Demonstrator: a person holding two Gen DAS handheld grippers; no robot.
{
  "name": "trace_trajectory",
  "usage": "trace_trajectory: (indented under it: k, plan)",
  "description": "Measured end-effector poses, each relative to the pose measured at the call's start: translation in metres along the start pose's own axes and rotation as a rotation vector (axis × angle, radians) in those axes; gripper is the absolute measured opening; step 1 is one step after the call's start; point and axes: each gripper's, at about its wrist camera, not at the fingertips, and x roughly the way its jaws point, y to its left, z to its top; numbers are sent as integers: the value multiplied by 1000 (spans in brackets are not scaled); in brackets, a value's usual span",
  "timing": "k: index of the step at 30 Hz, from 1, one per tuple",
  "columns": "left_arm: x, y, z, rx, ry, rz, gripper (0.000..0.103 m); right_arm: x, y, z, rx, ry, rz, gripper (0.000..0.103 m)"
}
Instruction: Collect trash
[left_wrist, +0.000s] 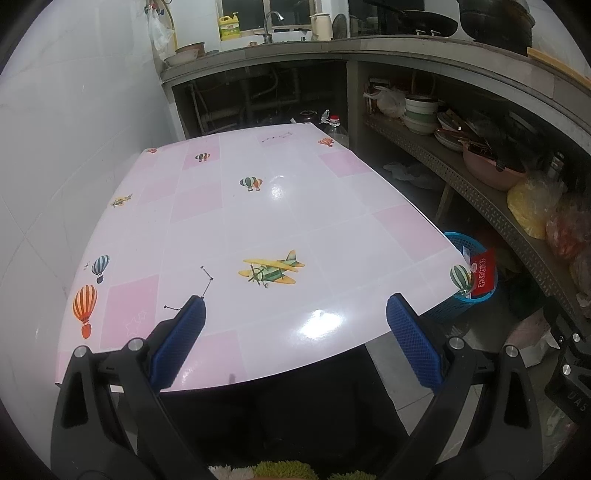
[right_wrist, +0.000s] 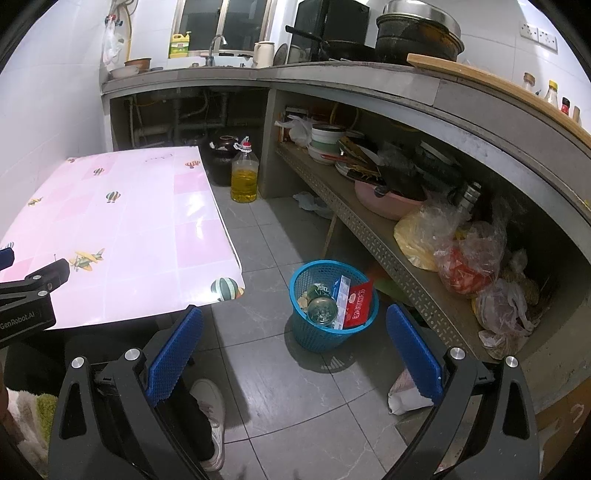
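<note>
A blue mesh trash basket (right_wrist: 325, 332) stands on the grey tiled floor right of the table. Inside it lie a red packet (right_wrist: 359, 304), a metal can (right_wrist: 320, 309) and other scraps. My right gripper (right_wrist: 293, 325) hangs open above the floor, just in front of the basket, holding nothing. My left gripper (left_wrist: 293, 314) is open over the near edge of the pink table (left_wrist: 258, 206), nothing between its blue pads. The same basket (left_wrist: 467, 295) peeks out past the table's right corner, with the red packet (left_wrist: 484, 273) showing. The left gripper's body (right_wrist: 29, 291) appears at the left edge of the right wrist view.
A bottle of yellow oil (right_wrist: 243, 177) and a dark jar (right_wrist: 223, 155) stand on the floor beyond the table. A low shelf (right_wrist: 388, 236) under the counter holds bowls and plastic bags. A person's shoe (right_wrist: 210, 406) and a crumpled bag (right_wrist: 406, 395) lie near the right gripper.
</note>
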Motion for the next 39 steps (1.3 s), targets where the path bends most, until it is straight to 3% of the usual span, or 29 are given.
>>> trace_trajectory:
  k: [39]
  plan:
    - [2,0,-4,-18,22,-3,94,-1,0,2,4,-2,0,96]
